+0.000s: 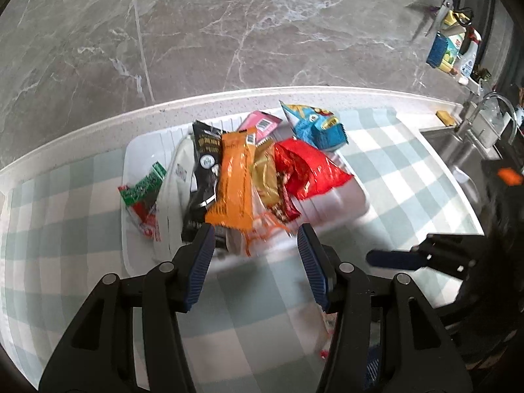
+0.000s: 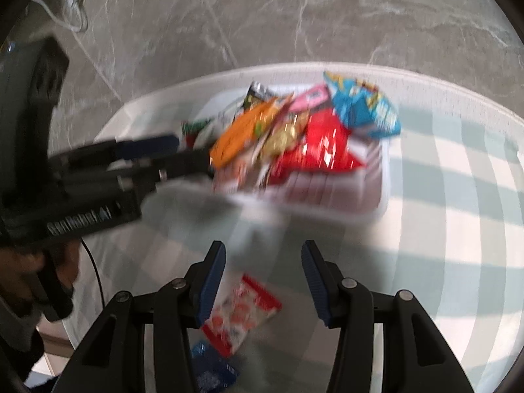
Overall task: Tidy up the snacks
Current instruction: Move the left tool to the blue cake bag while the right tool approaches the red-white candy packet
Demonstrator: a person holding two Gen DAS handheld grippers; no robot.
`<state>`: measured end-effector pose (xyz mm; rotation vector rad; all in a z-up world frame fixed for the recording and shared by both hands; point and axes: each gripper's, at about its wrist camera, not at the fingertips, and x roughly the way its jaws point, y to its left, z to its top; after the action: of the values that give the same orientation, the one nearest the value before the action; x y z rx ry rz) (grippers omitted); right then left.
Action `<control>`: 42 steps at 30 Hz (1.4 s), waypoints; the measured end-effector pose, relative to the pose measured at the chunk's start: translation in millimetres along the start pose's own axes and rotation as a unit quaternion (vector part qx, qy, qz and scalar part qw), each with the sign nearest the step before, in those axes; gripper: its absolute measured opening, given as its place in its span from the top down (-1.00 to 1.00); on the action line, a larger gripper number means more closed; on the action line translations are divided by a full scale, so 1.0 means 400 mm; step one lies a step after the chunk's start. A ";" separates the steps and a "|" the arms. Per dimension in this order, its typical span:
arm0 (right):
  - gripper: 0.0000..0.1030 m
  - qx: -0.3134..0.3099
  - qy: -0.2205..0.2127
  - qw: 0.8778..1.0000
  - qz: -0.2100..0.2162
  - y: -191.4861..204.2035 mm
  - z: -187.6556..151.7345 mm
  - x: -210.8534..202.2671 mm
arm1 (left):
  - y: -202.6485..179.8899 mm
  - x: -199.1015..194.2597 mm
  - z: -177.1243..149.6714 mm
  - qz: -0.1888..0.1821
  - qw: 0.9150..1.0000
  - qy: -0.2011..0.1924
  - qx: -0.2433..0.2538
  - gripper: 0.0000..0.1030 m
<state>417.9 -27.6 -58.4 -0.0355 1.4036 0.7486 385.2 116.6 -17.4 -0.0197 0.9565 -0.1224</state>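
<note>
Scissors (image 1: 440,13) only in left view

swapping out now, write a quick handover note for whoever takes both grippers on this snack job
Left gripper: open, empty, at the near edge of the white plastic bin.
Right gripper: open, empty, above the checked tablecloth.
Done: most packets are piled in the bin, orange packet on top.
Left: red-and-white snack packet and small blue packet lie on the cloth, outside the bin.

Snack packs (image 1: 235,177) heaped in white bin (image 1: 340,203)
</note>
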 end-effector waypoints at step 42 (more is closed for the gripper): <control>0.31 -0.023 0.016 0.994 -0.109 -0.066 -0.248 -0.075 | -0.209 -0.085 -0.384 -0.050 0.990 0.125 0.031 -0.03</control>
<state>345.0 -105.7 -62.7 -0.2344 1.3861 0.6009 232.5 43.3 -72.5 0.0057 1.2017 -0.2524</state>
